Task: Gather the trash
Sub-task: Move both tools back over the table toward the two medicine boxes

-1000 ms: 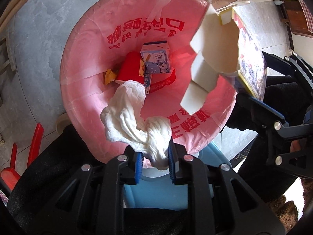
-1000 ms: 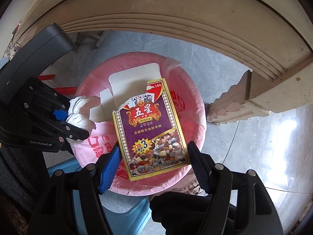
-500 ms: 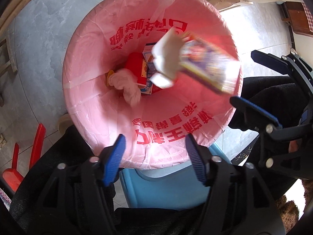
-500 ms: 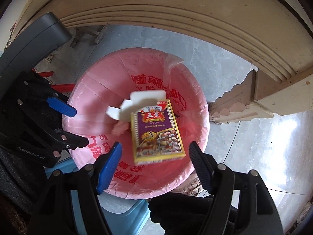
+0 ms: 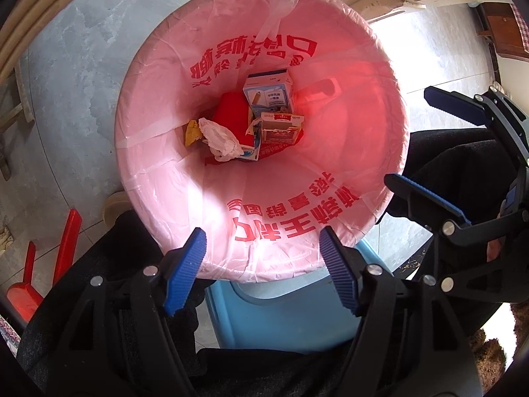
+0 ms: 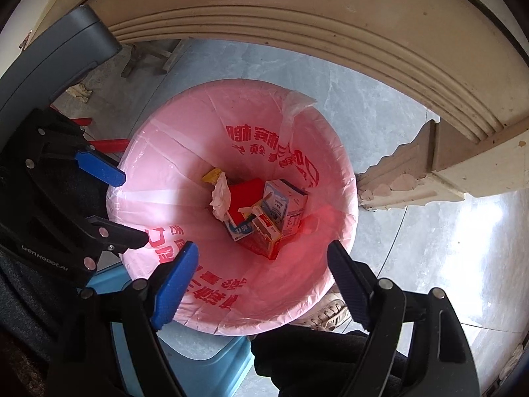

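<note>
1. Poised over the near rim of a pink-lined trash bin (image 5: 380,152), left gripper (image 5: 263,266) spread wide and empty, blue-padded fingers (image 5: 185,268) splayed to either side of the red lettering on the bag.
2. Seen from the right wrist view, right gripper (image 6: 263,269) likewise released and holding nothing, above the same bin (image 6: 158,178), its own left finger blue, its other one dark.
3. Visible at the right edge of the left wrist view, right gripper (image 5: 429,142) agape beside the bin rim; at the left edge of the right wrist view, left gripper (image 6: 115,205) just as open.
4. Resting at the bottom of the bin: crumpled white tissue (image 5: 220,139), lying against a red carton (image 5: 231,114) and just beside a yellow wrapper (image 5: 191,130).
5. Standing next to the red carton, a white-and-blue milk carton (image 5: 269,94), with the playing-card box (image 5: 281,127) lodged on end right against it.
6. Same heap from the right wrist view: tissue (image 6: 221,198), milk carton (image 6: 286,205), card box (image 6: 266,231).
7. Tucked under the bin's near side, a light blue plastic stool (image 5: 281,314); on the grey tiled floor (image 5: 72,66) to the left, a red plastic stool (image 5: 66,241).
8. Curving across the top of the right wrist view, a beige moulded table edge (image 6: 297,26).
</note>
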Demonstrator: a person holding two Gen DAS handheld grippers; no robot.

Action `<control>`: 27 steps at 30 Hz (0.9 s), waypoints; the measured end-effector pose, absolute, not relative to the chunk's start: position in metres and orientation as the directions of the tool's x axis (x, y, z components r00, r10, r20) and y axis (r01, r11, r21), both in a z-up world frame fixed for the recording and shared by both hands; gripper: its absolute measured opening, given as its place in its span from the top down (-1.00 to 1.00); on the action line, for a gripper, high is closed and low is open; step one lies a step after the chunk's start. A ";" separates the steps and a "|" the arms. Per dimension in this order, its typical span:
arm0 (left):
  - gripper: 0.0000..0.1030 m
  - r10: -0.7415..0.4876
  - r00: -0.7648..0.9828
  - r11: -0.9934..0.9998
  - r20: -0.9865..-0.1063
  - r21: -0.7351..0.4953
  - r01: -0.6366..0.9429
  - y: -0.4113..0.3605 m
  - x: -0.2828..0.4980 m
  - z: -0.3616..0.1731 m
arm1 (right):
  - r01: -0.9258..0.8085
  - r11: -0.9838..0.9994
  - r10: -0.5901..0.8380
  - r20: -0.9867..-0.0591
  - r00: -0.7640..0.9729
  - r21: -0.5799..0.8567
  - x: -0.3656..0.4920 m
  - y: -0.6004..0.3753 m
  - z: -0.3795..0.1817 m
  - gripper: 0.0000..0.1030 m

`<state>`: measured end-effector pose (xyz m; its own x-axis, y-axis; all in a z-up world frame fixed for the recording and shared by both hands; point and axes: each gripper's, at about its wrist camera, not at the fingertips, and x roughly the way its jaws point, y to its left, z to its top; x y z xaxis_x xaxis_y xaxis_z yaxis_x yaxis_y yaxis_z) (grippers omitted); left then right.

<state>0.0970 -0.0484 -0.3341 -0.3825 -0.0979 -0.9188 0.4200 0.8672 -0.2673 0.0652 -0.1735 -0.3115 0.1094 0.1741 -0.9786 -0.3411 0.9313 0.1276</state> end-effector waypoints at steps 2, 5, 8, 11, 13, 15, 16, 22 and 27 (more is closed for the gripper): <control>-0.35 -0.093 -0.366 0.868 -0.926 -0.255 0.426 -0.047 0.094 -0.325 | -0.339 0.930 0.188 -0.976 0.112 0.140 0.063 -0.174 -0.306 -0.52; -0.35 -0.104 -0.339 0.863 -0.935 -0.254 0.437 -0.045 0.086 -0.303 | -0.335 0.927 0.219 -0.967 0.131 0.165 0.056 -0.176 -0.287 -0.52; -0.35 -0.111 -0.301 0.857 -0.947 -0.245 0.453 -0.041 0.075 -0.267 | -0.336 0.923 0.250 -0.956 0.154 0.187 0.048 -0.179 -0.255 -0.52; -0.35 -0.174 -0.273 0.858 -0.946 -0.282 0.430 -0.030 0.075 -0.222 | -0.354 0.913 0.287 -0.937 0.201 0.204 0.042 -0.182 -0.205 -0.54; -0.36 -0.191 -0.233 0.867 -0.954 -0.275 0.416 -0.022 0.082 -0.189 | -0.366 0.910 0.298 -0.920 0.253 0.194 0.044 -0.186 -0.165 -0.71; -0.38 -0.175 -0.166 0.883 -0.970 -0.229 0.409 -0.014 0.092 -0.157 | -0.374 0.911 0.299 -0.903 0.309 0.174 0.051 -0.191 -0.124 -0.78; -0.40 -0.146 -0.113 0.892 -0.983 -0.180 0.415 -0.011 0.098 -0.139 | -0.370 0.916 0.288 -0.896 0.337 0.156 0.057 -0.193 -0.105 -0.79; -0.54 -0.078 0.082 0.904 -0.994 -0.036 0.426 -0.009 0.135 -0.053 | -0.306 0.935 0.299 -0.860 0.413 0.178 0.114 -0.205 -0.020 -0.86; -0.55 -0.060 0.091 0.914 -0.994 -0.018 0.406 -0.013 0.164 -0.016 | -0.294 0.939 0.296 -0.855 0.426 0.178 0.158 -0.198 0.025 -0.86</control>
